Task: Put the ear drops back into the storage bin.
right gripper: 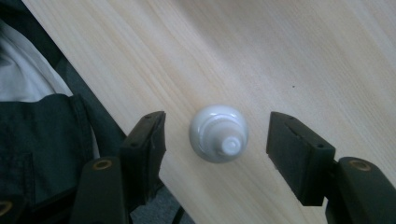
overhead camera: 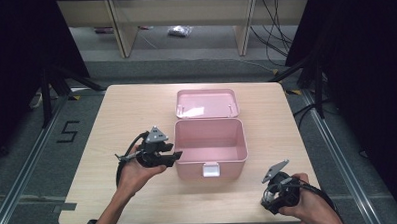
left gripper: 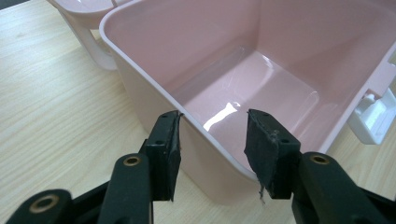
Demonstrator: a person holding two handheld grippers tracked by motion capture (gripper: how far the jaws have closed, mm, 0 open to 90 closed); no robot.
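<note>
The left gripper [left gripper: 212, 135] straddles the left wall of the open pink box [overhead camera: 210, 141], one jaw outside and one inside, pads apart and not pressing. The box sits mid-table [overhead camera: 126, 109], its lid [overhead camera: 206, 103] laid back behind it. Near the table's front right corner, the right gripper [right gripper: 217, 135] hangs over a small white bottle [right gripper: 218, 133] standing between its spread jaws, untouched.

Beyond the desk

The pale wooden desk [overhead camera: 126, 109] fills mid-frame; a "5" in black tape [overhead camera: 67, 131] marks the grey floor at left, a plastic bag [overhead camera: 179, 30] lies top centre, cables [overhead camera: 273, 29] trail upper right.
</note>
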